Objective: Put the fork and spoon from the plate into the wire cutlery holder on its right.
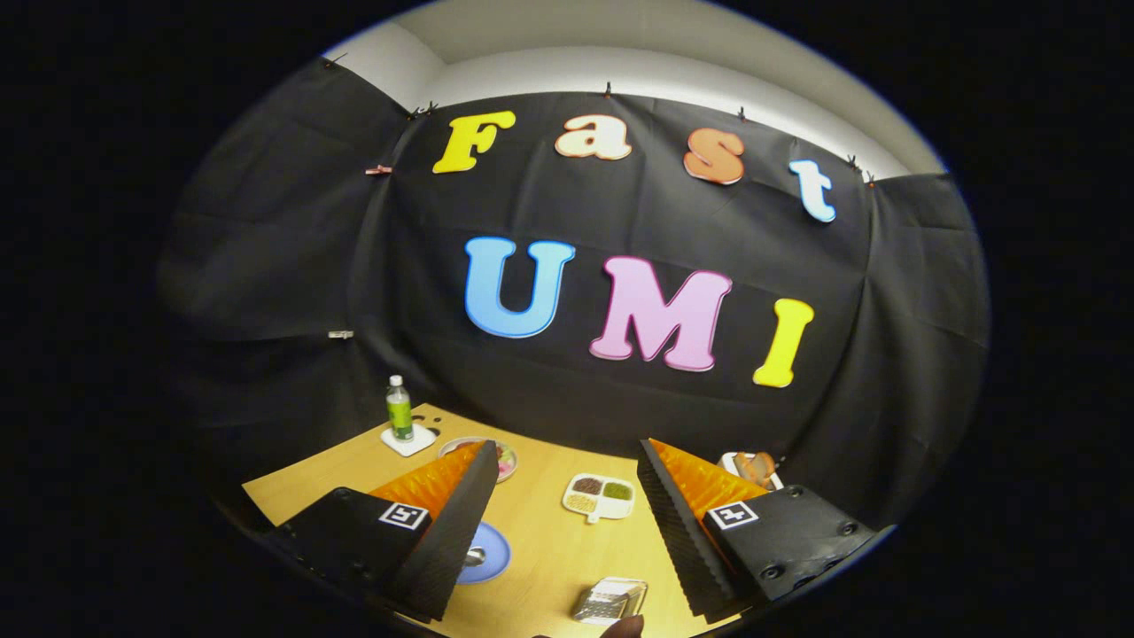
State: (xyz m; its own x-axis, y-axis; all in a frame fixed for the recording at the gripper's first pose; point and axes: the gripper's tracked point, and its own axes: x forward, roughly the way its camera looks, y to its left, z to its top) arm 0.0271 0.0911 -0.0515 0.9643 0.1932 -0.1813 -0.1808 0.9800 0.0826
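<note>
Gripper view. We see the blue plate [487, 551] on the wooden desk [549, 540], partly hidden behind the left finger; a spoon bowl [475, 556] shows on it, shiny metal, just beside that finger. We cannot make out the fork from here. The wire cutlery holder [609, 600] sits to the right of the plate, low between the two fingers, a silvery mesh with a pale sheen; we cannot tell whether anything is in it. A dark rounded shape touches its near side, too cut off to identify.

Open room: bare desk lies between plate and holder and runs forward to a white divided dish [599, 496] with brown, green and pale fillings. Farther back stand a bottle [400, 408] with a green label on a white coaster [408, 439], a small bowl [505, 459] partly behind the left fingertip, and a white tray with bread [753, 466] beyond the right fingertip. The desk's far edge meets the black cloth wall.

Pose: the claw [567, 461] is spread wide and holds nothing. It is raised above the desk and looks mostly at the wall, with the desk low beneath the fingers.
</note>
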